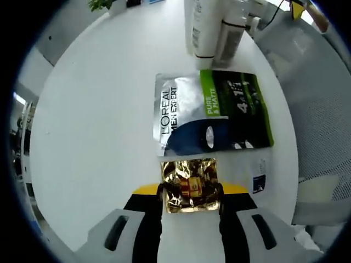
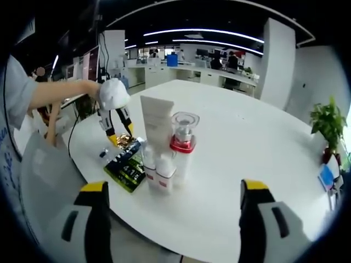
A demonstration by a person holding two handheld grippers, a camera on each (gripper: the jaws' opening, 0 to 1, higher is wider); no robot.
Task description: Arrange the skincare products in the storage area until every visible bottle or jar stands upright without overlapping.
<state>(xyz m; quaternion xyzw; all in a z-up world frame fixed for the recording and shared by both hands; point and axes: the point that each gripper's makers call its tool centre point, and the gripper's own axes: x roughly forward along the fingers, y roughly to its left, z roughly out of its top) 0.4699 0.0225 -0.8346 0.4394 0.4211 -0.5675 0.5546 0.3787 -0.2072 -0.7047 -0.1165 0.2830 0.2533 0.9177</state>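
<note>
The left claw (image 1: pixel 191 200) is clenched on a small gold foil sachet (image 1: pixel 190 183), the crinkled packet pinched between its two jaws and lying just over the white surface (image 1: pixel 93 137). Straight ahead of that claw, just beyond the sachet and nearly touching its far edge, lies a flat L'Oréal Men Expert packet (image 1: pixel 211 112) — silver and green, its long axis running crosswise to the jaws. Farther ahead along the same line, past the packet's far edge, stand the upright products: a white tube (image 1: pixel 200 27) and a paler bottle (image 1: pixel 230 38) just beside it. In the right gripper view the same group sits ahead of and well apart from the right claw (image 2: pixel 173 219), whose jaws are spread wide with nothing between them; the tall white tube (image 2: pixel 156 123), a clear pump bottle with a red collar (image 2: pixel 182 139) and two small white bottles (image 2: pixel 159 167) stand close together, the flat packet (image 2: pixel 127 167) lying to their left. The left claw (image 2: pixel 118 129) shows there too, held in a gloved hand (image 2: pixel 112 93) — plainly the nearer one to the flat items, so any placing of the sachet probably falls to it.
</note>
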